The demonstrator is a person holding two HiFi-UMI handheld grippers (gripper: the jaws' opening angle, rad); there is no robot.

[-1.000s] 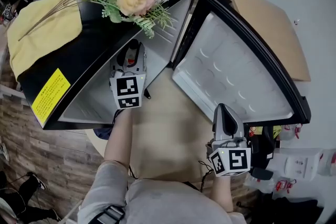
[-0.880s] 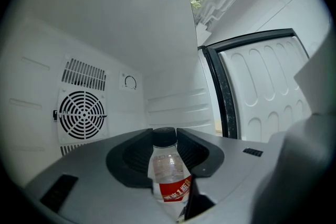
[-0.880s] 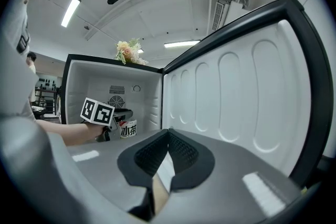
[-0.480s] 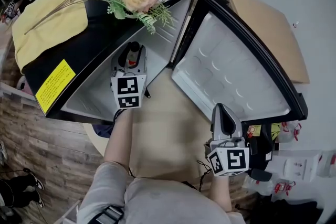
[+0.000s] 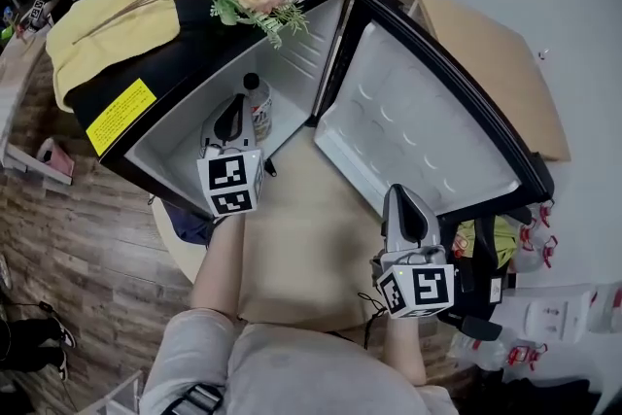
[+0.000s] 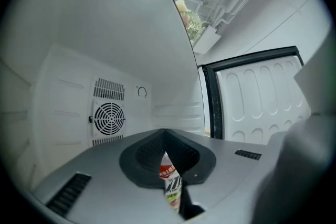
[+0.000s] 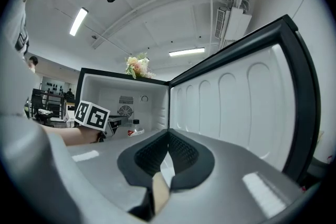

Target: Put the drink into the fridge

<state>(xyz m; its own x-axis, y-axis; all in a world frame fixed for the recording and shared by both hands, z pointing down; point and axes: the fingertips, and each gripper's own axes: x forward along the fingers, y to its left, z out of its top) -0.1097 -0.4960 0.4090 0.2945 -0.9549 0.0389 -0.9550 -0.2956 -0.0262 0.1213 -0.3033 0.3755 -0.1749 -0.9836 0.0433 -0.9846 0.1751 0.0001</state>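
Since earlier, left claw is backing out of fridge, pinched shut, empty; drink is standing inside; right claw is idling closed; next move is probably swinging door shut.

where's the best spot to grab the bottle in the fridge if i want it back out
Take the bottle round its body, below the neck, coming in level through the open front of the fridge. It stands upright on the fridge floor, so its round sides give two opposite faces to squeeze. The fridge's walls and top close off every other way in.
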